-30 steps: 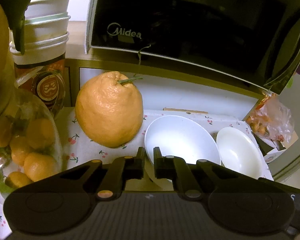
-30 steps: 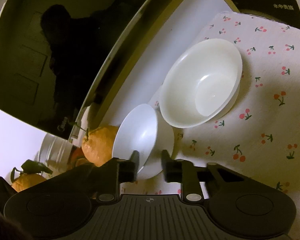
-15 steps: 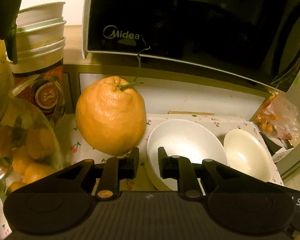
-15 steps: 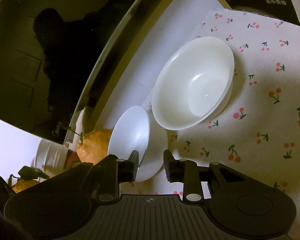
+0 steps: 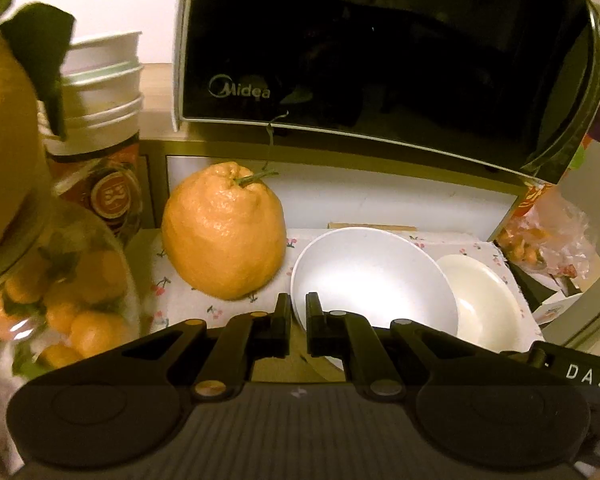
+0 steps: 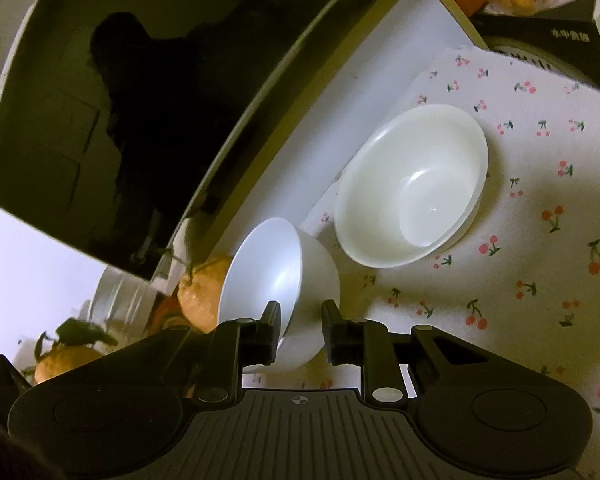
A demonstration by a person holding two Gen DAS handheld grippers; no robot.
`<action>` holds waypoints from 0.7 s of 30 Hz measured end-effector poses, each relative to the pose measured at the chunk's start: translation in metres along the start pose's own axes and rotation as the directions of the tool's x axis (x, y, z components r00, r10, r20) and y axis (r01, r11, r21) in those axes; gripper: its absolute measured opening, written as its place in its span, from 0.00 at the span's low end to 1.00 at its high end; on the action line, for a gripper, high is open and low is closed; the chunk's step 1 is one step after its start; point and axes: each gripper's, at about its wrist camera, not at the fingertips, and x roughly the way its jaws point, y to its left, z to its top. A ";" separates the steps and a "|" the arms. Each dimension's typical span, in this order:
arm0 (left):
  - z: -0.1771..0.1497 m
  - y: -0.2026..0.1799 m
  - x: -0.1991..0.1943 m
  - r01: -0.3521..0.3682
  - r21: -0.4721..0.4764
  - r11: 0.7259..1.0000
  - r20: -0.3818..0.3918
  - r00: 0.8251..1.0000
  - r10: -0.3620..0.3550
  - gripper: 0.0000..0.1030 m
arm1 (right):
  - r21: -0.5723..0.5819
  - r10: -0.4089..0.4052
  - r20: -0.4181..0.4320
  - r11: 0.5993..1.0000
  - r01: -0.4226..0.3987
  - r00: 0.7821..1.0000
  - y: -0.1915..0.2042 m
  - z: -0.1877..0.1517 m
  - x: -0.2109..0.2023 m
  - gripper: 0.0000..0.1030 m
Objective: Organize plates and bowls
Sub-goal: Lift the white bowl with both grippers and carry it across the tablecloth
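Note:
A small white bowl [image 5: 372, 276] is tipped on its side above the cherry-print cloth [image 6: 540, 260]. My left gripper [image 5: 299, 316] is shut, with the bowl's left rim in the narrow gap between its fingers. In the right wrist view the same small bowl [image 6: 284, 276] has its wall between the fingers of my right gripper [image 6: 300, 316], one finger inside the rim and one against the outside. The right jaws are closing on it. A larger white bowl [image 6: 412, 184] sits upright on the cloth beyond, apparently nested in another dish, and the left view shows this larger bowl [image 5: 480, 304] too.
A big orange citrus fruit [image 5: 224, 236] stands just left of the small bowl. A black microwave [image 5: 372, 48] overhangs the shelf behind. At the left are a glass jar of small oranges [image 5: 60, 288] and stacked paper cups [image 5: 100, 88]. A bag of fruit [image 5: 544, 232] lies at the right.
Both grippers and the small bowl have risen a little. The left jaws widened briefly, then closed again. The bowl has tipped further onto its side in the right view.

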 end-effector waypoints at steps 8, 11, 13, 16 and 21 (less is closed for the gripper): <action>-0.017 -0.014 -0.033 0.026 -0.031 0.999 -0.015 1.000 -0.027 0.06 | -0.097 -0.059 -0.063 0.994 0.053 0.996 0.013 0.002 -0.047 0.22; -0.026 -0.026 -0.042 0.033 -0.035 0.999 -0.033 0.999 -0.035 0.06 | -0.103 -0.091 -0.092 0.991 0.081 0.992 0.006 0.001 -0.064 0.22; -0.033 -0.035 -0.046 0.048 -0.034 0.998 -0.040 0.998 -0.049 0.06 | -0.105 -0.119 -0.108 0.989 0.107 0.987 -0.001 0.001 -0.074 0.22; -0.044 -0.048 -0.051 0.067 -0.022 0.998 -0.051 0.996 -0.068 0.06 | -0.113 -0.164 -0.133 0.982 0.149 0.978 -0.014 0.002 -0.086 0.22; -0.059 -0.067 -0.049 0.098 -0.011 0.995 -0.082 0.992 -0.099 0.06 | -0.121 -0.215 -0.149 0.973 0.198 0.965 -0.033 0.006 -0.106 0.22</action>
